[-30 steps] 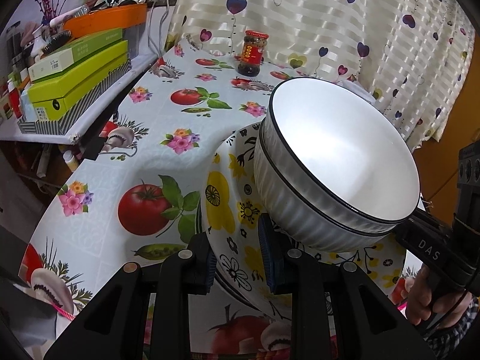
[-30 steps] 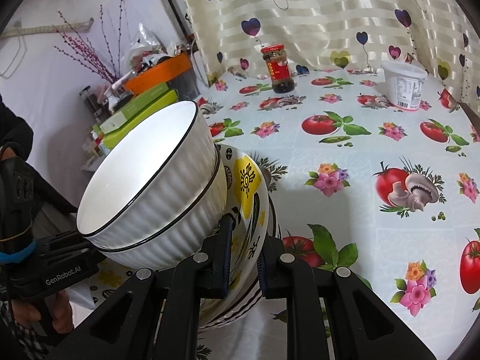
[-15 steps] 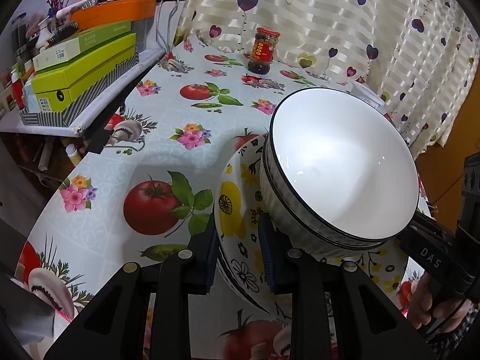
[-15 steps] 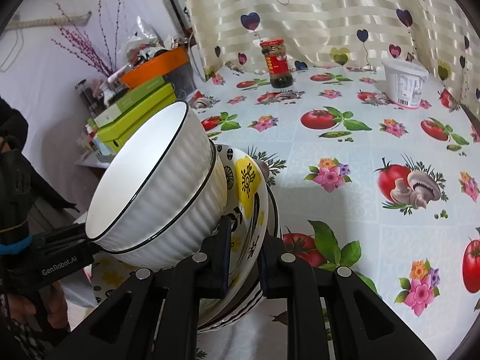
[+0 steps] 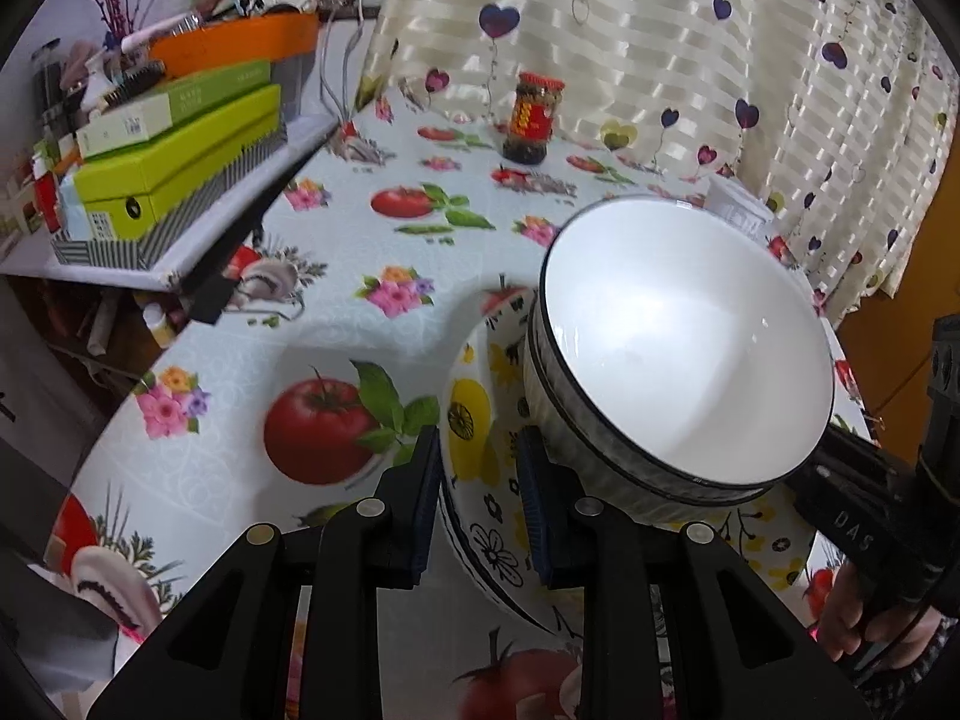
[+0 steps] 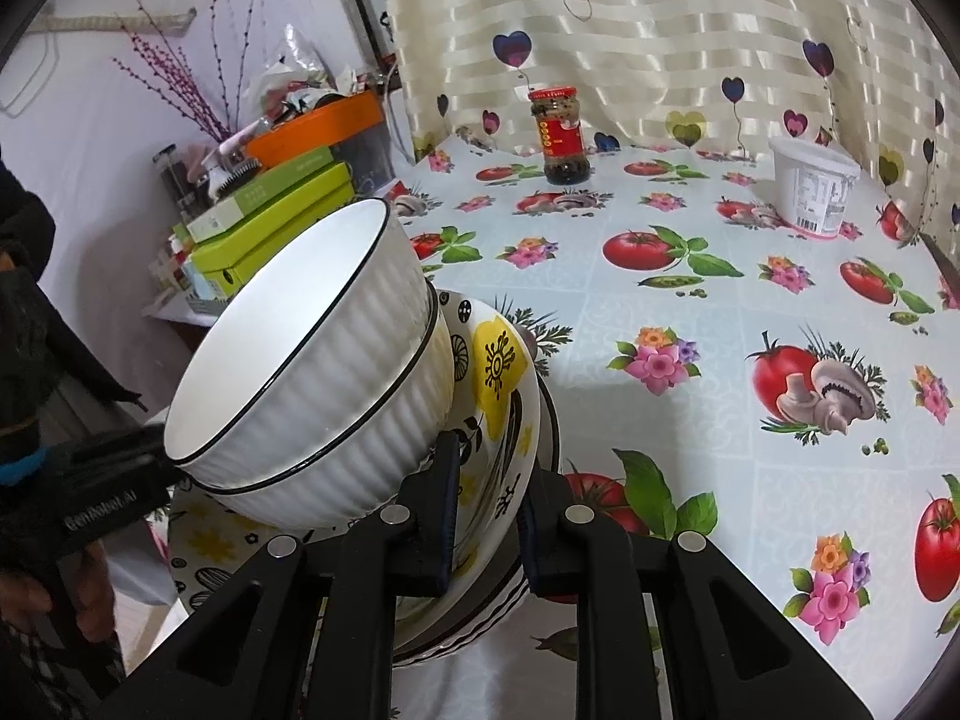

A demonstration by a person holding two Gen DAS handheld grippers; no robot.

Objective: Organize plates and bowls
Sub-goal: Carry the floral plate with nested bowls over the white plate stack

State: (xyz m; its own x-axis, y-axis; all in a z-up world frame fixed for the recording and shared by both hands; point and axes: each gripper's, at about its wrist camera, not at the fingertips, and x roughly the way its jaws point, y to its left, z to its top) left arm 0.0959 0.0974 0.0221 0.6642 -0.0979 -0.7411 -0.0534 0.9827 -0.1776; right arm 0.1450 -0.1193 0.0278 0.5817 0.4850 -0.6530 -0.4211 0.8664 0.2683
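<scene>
Two nested white ribbed bowls with black rims sit tilted on a stack of flower-patterned plates. My left gripper is shut on the near rim of the plates. From the opposite side, my right gripper is shut on the other rim of the same plates. In the right wrist view the bowls lean away from that gripper. Each view also shows the other gripper's body under the bowls. Whether the stack rests on the table is hidden.
The table has a tomato-and-flower cloth. A red-labelled jar stands at the back by the curtain, and a white tub at the back right. Green boxes lie on a cluttered side shelf to the left.
Both grippers keep their hold on the plates. The bowls stay tilted, and the stack has barely shifted in either view.
</scene>
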